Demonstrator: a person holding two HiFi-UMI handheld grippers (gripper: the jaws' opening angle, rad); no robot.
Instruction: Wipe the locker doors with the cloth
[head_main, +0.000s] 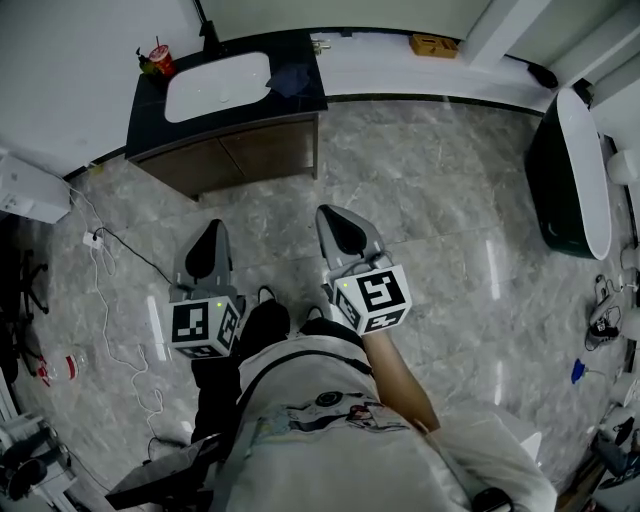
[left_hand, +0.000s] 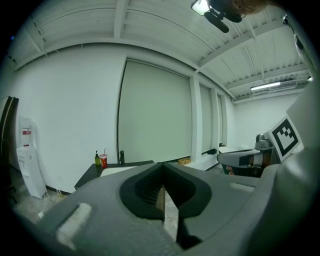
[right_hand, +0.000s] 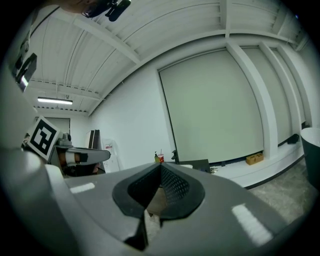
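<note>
A dark blue cloth lies crumpled on the black counter of a vanity, to the right of the white basin. Below the counter are the brown cabinet doors. My left gripper and right gripper hover side by side over the marble floor, well short of the vanity and pointing toward it. Both are shut with nothing between the jaws. The left gripper view shows its closed tips with the vanity far off. In the right gripper view the tips also meet.
A red cup and a green bottle stand at the counter's left corner. A black bathtub fills the right side. A cardboard box sits on the window ledge. White cables and a power strip trail over the floor at left.
</note>
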